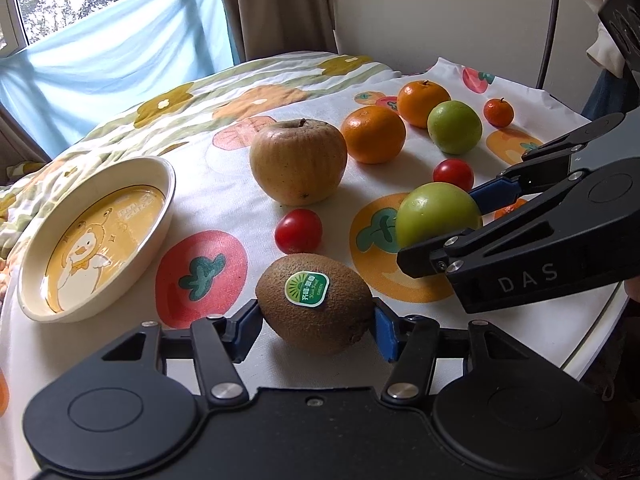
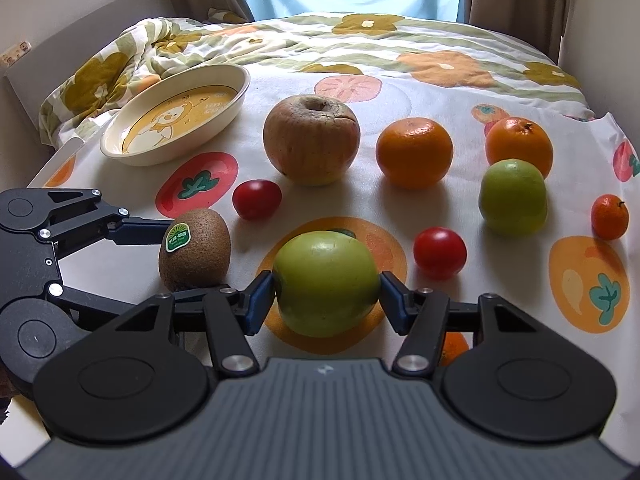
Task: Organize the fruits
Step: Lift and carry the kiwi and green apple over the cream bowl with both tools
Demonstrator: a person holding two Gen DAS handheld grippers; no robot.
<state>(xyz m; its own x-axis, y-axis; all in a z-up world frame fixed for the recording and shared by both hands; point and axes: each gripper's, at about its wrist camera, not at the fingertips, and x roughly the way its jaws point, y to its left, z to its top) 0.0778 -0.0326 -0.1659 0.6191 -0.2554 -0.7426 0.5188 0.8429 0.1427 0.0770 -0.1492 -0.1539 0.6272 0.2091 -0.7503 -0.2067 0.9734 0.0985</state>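
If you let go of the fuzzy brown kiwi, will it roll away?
Probably only a little. The kiwi is egg-shaped, so it likely wobbles rather than rolls far, and the cloth looks soft. Its fuzzy skin should resist slipping between the left gripper pads.

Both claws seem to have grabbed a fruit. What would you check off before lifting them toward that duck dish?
1. Left gripper pads touching both ends of the kiwi: ok.
2. Right gripper pads against both sides of the green fruit: ok.
3. Grip firm enough to lift: cannot tell.
4. Duck dish empty: ok.
5. Dish sitting level: not ok, it tilts on the rumpled cloth.
6. Cherry tomato beside the kiwi, apart from it: ok.
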